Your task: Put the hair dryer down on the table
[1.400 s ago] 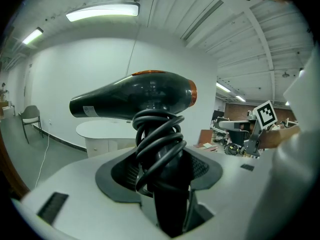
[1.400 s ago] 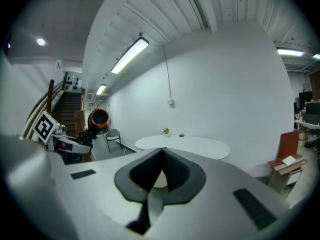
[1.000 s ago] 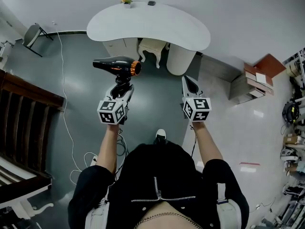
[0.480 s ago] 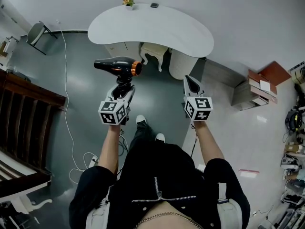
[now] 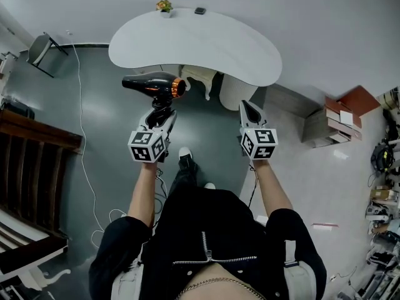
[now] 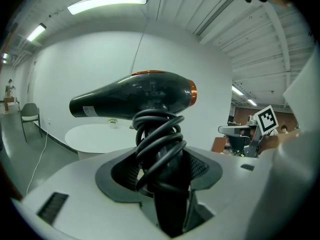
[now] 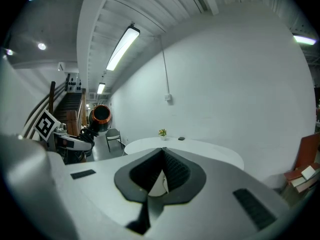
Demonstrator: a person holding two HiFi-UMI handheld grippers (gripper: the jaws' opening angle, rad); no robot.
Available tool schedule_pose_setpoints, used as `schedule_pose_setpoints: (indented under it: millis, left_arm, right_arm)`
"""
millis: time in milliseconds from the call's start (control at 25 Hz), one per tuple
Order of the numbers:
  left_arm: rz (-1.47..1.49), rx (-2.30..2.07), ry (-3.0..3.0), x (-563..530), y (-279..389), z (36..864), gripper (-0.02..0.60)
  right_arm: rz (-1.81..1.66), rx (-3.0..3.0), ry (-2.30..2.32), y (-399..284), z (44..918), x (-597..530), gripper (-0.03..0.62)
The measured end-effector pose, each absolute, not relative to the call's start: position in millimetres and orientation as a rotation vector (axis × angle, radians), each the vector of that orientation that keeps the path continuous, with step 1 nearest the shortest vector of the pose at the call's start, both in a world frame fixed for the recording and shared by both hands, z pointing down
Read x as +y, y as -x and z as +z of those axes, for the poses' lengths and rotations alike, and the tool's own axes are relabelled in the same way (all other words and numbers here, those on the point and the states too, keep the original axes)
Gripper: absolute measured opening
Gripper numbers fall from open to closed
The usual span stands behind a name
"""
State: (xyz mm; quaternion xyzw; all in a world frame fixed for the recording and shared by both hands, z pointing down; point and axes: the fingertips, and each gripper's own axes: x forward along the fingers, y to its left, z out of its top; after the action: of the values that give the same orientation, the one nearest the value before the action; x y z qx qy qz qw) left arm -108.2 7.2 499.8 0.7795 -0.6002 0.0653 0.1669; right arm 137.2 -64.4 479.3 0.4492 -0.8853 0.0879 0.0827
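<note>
The left tongs point(image 5: 159, 112) are clamped, jaws wide, on the handle of the black hair dryer point(image 5: 153, 85), which has its cord point(image 6: 157, 134) coiled round it. The dryer is held in the air at their 12 o'clock, nozzle toward 9 o'clock and orange-ringed rear toward 3 o'clock. The right tongs point(image 5: 248, 108), at 3 o'clock from the left pair, have their jaws together with nothing between them. Beyond both, at 12 o'clock, lies the white tabletop point(image 5: 200, 45), clear of the dryer. A small potted plant point(image 5: 164, 6) and a dark flat object point(image 5: 199, 10) sit at its far edge.
</note>
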Motion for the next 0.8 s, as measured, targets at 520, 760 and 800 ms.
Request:
schedule_pose_setpoints:
  millis: [520,760,800]
  left_arm:
    - [0.249,-1.604,-2.349,-147.1,192.2,487.5,0.249]
    - [0.255,-1.558,-2.374,-189.0,215.2,489.3,0.249]
    - [0.252,-1.552,-2.376,-195.3,216.4,489.7,0.249]
  right_arm:
    - [0.232,-2.616,-1.45,-42.4,459.9,-203.4,0.005]
    - [0.236,-2.582,-1.467,-15.2,466.0,-229.6,0.005]
    - [0.234,-2.574,-1.468,-14.3,467.1,-234.1,0.005]
